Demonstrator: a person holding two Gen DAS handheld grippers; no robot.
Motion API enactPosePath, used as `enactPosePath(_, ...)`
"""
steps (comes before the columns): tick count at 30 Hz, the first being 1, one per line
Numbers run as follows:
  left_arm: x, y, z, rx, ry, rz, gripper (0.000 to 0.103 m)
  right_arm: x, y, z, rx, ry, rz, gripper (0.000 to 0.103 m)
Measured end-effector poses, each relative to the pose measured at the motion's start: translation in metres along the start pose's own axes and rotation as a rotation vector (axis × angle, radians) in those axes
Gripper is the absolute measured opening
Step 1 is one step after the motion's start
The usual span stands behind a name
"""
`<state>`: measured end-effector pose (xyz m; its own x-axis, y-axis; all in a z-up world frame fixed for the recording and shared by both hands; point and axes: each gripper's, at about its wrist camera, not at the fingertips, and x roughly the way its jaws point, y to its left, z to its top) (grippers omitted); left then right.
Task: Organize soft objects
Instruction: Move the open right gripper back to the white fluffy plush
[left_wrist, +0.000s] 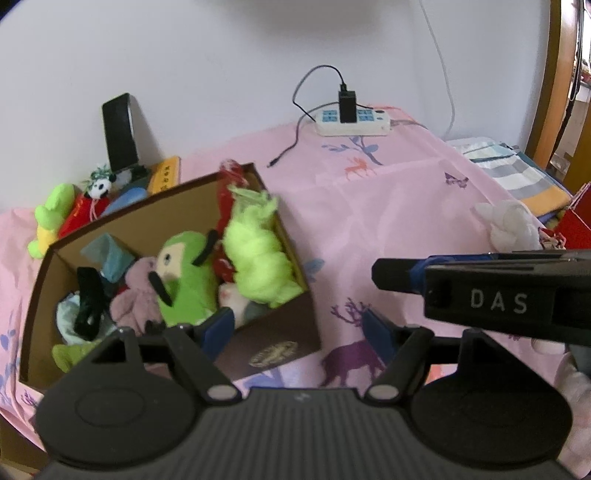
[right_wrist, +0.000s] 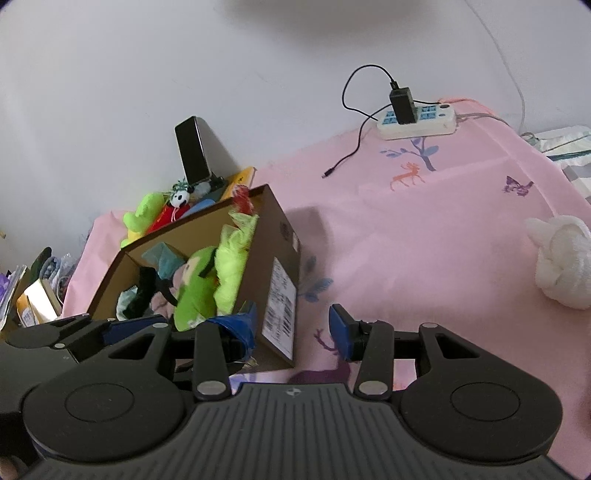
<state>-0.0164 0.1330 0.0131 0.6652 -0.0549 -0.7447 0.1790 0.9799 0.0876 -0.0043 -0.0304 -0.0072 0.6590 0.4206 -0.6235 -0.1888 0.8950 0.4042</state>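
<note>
Left claw (left_wrist: 299, 330) black, blue pads, silver screws; right claw (right_wrist: 293, 328) alike, "DAS" lettering.

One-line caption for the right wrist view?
Open right claw beside cardboard box of plush toys; white plush on pink sheet.

Soft, even daylight fills both views, bright enough to show colours clearly. The pale wall (left_wrist: 221, 66) carries a faint grey shadow at the top. The cardboard box (right_wrist: 275, 236) casts a soft shadow onto the pink sheet (right_wrist: 424, 236) to its right. The yellow-green plush (left_wrist: 255, 254) is smeared with blur. Straight lines bow near the edges, and the corners go dark.
</note>
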Motion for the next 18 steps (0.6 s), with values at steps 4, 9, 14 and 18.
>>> enactPosePath(4, 0.004, -0.021, -0.002, 0.011, 0.023, -0.027, 0.076, -0.006, -0.019, -0.005, -0.004, 0.012, -0.024, 0.028)
enactPosePath(9, 0.011, -0.053, -0.005, 0.043, 0.045, -0.076, 0.076, -0.015, -0.056, -0.011, 0.051, 0.030, -0.057, 0.028)
enactPosePath(14, 0.022, -0.089, 0.000, 0.084, 0.054, -0.141, 0.076, -0.025, -0.095, -0.016, 0.107, 0.043, -0.097, 0.028)
enactPosePath(18, 0.032, -0.113, 0.003, 0.094, 0.054, -0.219, 0.077, -0.034, -0.124, -0.019, 0.147, 0.046, -0.126, 0.028)
